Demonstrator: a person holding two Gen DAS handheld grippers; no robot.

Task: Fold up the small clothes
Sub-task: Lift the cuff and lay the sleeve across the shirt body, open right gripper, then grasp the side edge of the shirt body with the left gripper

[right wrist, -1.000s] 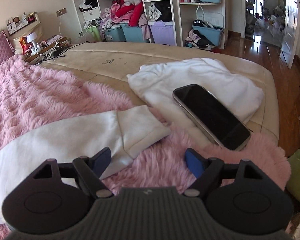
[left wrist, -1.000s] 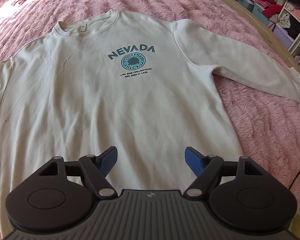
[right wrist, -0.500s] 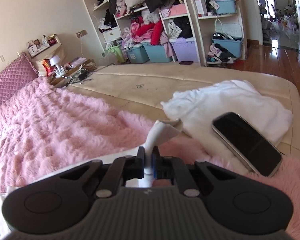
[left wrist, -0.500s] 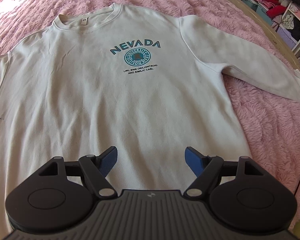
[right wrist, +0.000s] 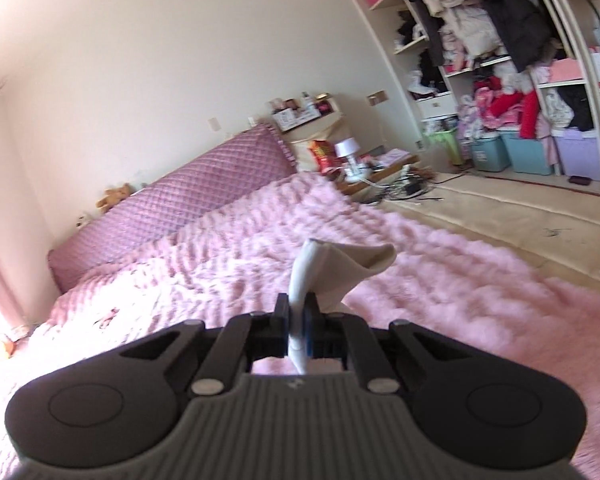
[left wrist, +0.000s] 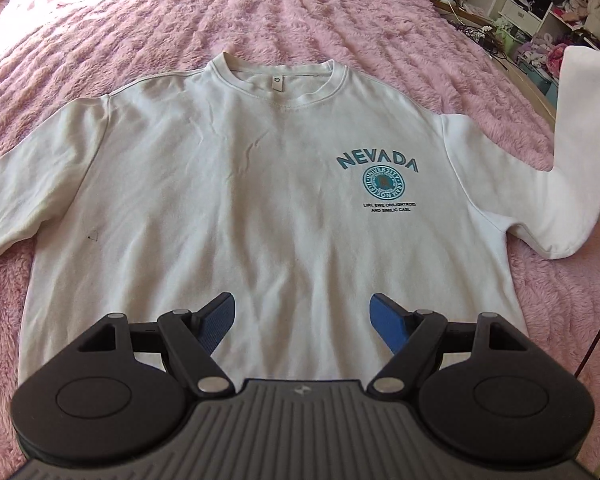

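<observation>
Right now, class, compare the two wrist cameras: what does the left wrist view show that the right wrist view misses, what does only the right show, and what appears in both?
Only the left wrist view: the white sweatshirt's body lying flat, its NEVADA print, and the open left tool above the hem.

Only the right wrist view: the right tool shut on the sleeve cuff, and the purple quilted headboard.

Both: the pink fluffy blanket, the raised sleeve and cluttered shelves.
</observation>
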